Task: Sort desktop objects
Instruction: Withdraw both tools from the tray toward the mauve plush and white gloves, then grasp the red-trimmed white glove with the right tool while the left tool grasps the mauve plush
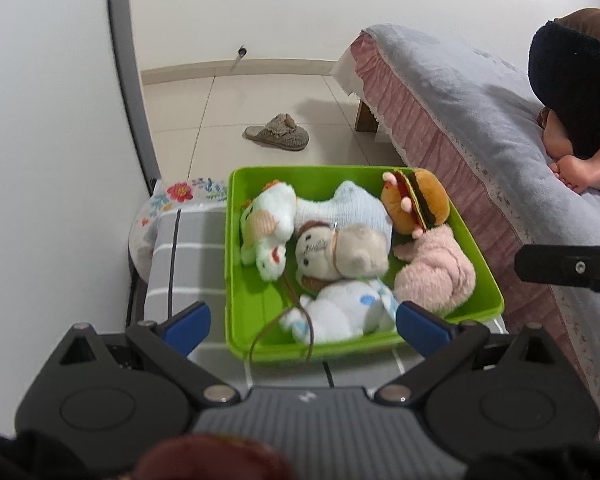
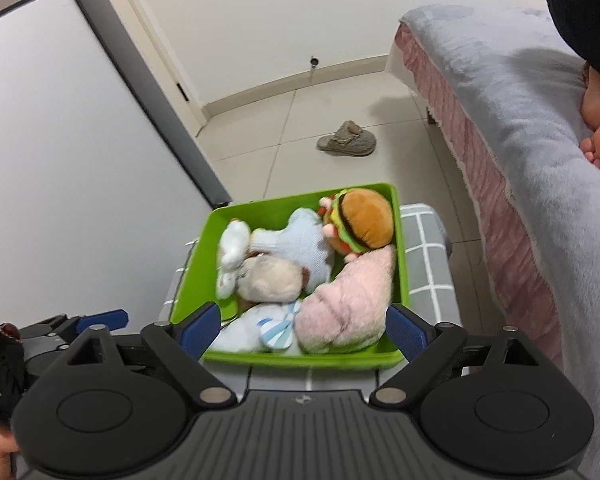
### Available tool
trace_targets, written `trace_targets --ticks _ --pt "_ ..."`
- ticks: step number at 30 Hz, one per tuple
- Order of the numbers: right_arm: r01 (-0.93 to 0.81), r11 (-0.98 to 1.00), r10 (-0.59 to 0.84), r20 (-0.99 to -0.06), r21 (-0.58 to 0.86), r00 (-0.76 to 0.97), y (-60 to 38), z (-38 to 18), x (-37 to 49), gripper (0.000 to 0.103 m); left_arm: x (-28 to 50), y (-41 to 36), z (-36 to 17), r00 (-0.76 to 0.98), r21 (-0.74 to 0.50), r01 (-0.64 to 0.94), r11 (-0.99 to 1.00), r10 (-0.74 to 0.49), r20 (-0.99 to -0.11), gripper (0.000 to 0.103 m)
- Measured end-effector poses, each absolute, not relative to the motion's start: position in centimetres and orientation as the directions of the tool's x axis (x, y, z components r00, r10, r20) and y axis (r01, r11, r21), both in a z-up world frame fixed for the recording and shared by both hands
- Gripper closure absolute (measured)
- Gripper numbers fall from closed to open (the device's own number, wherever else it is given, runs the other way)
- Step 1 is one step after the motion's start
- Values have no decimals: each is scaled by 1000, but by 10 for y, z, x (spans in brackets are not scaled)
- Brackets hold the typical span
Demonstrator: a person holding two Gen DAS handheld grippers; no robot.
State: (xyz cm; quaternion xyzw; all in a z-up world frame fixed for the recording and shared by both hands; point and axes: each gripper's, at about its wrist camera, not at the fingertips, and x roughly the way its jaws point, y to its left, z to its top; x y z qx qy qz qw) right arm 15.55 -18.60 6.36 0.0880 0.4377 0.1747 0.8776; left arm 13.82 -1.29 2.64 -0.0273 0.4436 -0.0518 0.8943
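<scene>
Green bin (image 1: pixel 236 264): holds burger plush (image 1: pixel 418 204), pink plush (image 1: pixel 436 276), bear plush (image 1: pixel 340 252)
Left hand-held gripper (image 1: pixel 302 320): jaws wide, empty
Right hand-held gripper (image 2: pixel 304 330): jaws apart, empty

Black left gripper (image 1: pixel 302 322), blue-padded fingers (image 1: pixel 192 322), ribbed grey housing, silver pivot screws, matching right gripper (image 2: pixel 304 326)

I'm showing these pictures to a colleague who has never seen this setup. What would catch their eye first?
The bright green tray on the grey checked surface stands out, packed with soft toys: a plush hamburger in its far right corner and a pink plush just in front of that. Both the left gripper and the right gripper hang open before it, holding nothing. Beyond, a lone slipper lies on the tiled floor.
</scene>
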Motion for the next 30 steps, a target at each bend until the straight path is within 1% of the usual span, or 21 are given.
trace_targets --ticks 9,13,16,18,22,26,30 --pt "-256 903 430 -720 345 545 -186 60 123 12 103 -3 19 567 -116 23 993 -108 -816 0" --pt "-254 899 437 -720 356 538 -189 53 110 8 85 -1 17 561 -110 13 994 -99 -822 0" --pt "-238 901 434 -734 363 522 -192 45 104 8 71 1 15 569 -116 5 993 -98 -817 0" --pt "-218 899 438 -743 381 507 -198 37 99 8 61 5 11 570 -144 3 990 -120 -813 0" --pt "-184 904 426 -788 385 444 -202 19 94 8 53 15 1 527 -182 -12 983 -149 -837 0" --pt "-194 914 407 -811 357 421 -201 10 88 8 48 24 -1 522 -205 -11 979 -169 -836 0" --pt "-212 898 438 -832 386 342 -197 -6 83 8 42 31 -6 502 -225 -5 974 -193 -843 0"
